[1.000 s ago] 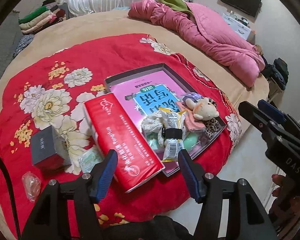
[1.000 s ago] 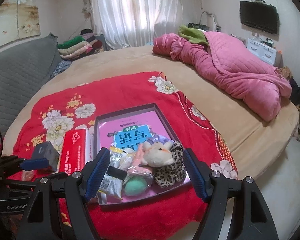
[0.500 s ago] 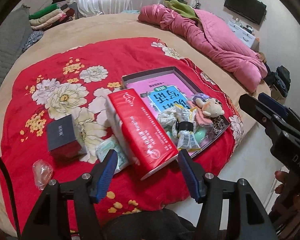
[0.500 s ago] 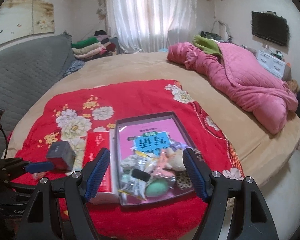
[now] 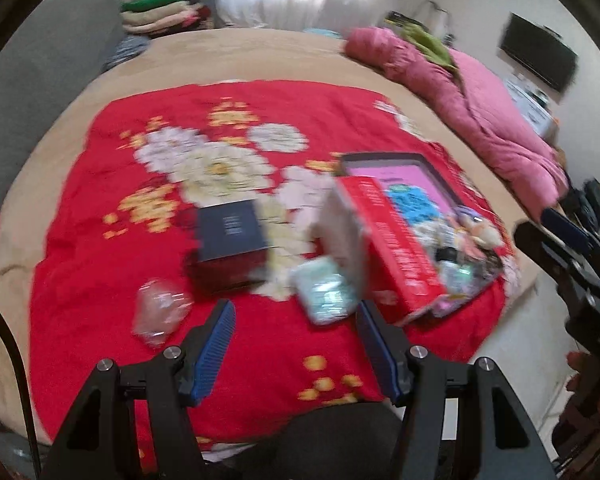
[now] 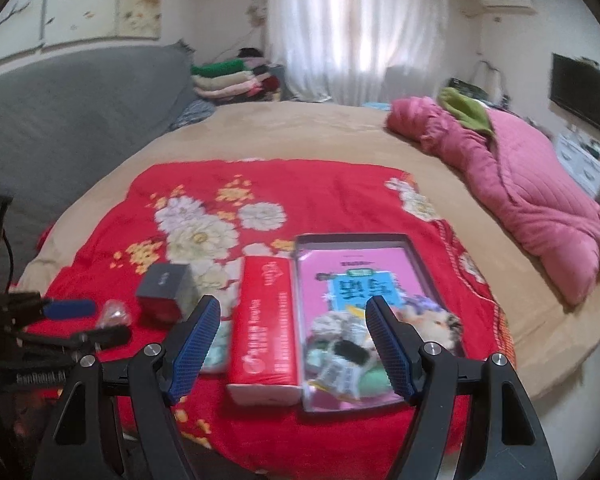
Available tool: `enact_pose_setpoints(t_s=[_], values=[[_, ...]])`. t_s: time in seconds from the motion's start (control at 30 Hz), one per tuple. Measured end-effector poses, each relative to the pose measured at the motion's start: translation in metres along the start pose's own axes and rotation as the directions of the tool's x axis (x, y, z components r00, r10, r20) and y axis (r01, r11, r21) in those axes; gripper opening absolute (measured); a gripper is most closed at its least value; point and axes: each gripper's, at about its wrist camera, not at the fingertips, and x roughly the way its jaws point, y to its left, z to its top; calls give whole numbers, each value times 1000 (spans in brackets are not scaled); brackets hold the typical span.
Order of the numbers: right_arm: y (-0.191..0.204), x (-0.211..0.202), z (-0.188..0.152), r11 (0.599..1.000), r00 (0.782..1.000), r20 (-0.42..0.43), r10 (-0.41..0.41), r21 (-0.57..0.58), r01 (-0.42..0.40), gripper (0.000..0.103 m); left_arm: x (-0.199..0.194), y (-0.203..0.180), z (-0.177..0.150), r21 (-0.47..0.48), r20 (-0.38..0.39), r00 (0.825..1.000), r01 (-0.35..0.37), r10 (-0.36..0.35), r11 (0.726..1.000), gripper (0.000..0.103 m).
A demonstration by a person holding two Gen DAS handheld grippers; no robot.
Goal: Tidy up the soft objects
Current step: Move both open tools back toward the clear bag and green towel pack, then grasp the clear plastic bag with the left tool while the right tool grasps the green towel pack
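Grippers both stand with jaws apart and nothing between them: the left gripper hangs over the near edge of the red cloth, and the right gripper hangs above the near end of the tray. Just past the left fingers lie a pale packet, a clear bag and a dark box, with a red box touching the tray's left wall. The soft toys are heaped in the tray's near end on a pink book, and a pink quilt lies well apart on the bed.
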Motion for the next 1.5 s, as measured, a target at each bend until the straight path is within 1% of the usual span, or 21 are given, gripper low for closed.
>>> enact_pose_setpoints(t_s=[0.23, 0.3, 0.4, 0.53, 0.6, 0.63, 0.7, 0.73, 0.8, 0.83, 0.93, 1.0, 1.07, 1.33, 1.37, 1.4, 1.47, 1.5], values=[[58, 28, -9, 990, 997, -63, 51, -128, -58, 76, 7, 71, -14, -119, -33, 998, -55, 52, 991, 63], [74, 37, -14, 984, 995, -85, 51, -167, -65, 76, 9, 86, -19, -146, -41, 998, -61, 56, 987, 63], [93, 54, -24, 974, 991, -125, 44, -215, -70, 76, 13, 102, -25, -168, -53, 996, -79, 71, 983, 63], [111, 79, -40, 963, 982, -187, 27, -257, -76, 76, 22, 120, -33, -200, -73, 995, -79, 66, 977, 63], [119, 93, -49, 954, 975, -223, -11, -295, -57, 76, 28, 124, -34, -207, -85, 994, -81, 65, 975, 63], [126, 102, -53, 941, 970, -238, -41, -335, -42, 76, 31, 126, -34, -212, -91, 994, -79, 60, 974, 63], [132, 116, -59, 929, 965, -252, -66, -368, -32, 76, 38, 130, -36, -222, -102, 993, -74, 52, 972, 63], [134, 125, -62, 924, 958, -272, -90, -383, -22, 76, 42, 131, -37, -226, -107, 993, -68, 44, 972, 63], [138, 138, -67, 912, 953, -273, -134, -410, 10, 76, 47, 133, -38, -229, -116, 992, -66, 41, 971, 63], [140, 147, -70, 903, 946, -278, -164, -430, 30, 76, 49, 134, -38, -231, -117, 992, -65, 39, 971, 63], [148, 167, -78, 867, 930, -278, -240, -493, 77, 76, 56, 137, -39, -237, -125, 992, -56, 27, 970, 63], [150, 176, -83, 849, 921, -279, -272, -520, 94, 76, 61, 139, -38, -242, -134, 991, -57, 25, 969, 63], [153, 188, -89, 822, 909, -271, -318, -557, 122, 76, 68, 142, -37, -245, -141, 990, -56, 21, 968, 63], [156, 221, -93, 770, 889, -248, -384, -617, 160, 75, 92, 147, -31, -251, -168, 986, -31, -12, 967, 63], [156, 225, -93, 769, 888, -247, -389, -618, 164, 71, 95, 146, -30, -250, -170, 985, -28, -16, 968, 63], [157, 229, -92, 769, 884, -252, -394, -617, 167, 65, 97, 147, -29, -248, -173, 985, -27, -17, 968, 63], [154, 236, -89, 771, 880, -258, -400, -613, 171, 61, 104, 145, -27, -238, -190, 982, -30, -16, 971, 63], [154, 238, -88, 769, 878, -254, -405, -615, 177, 56, 108, 145, -26, -233, -195, 981, -31, -15, 972, 63]])
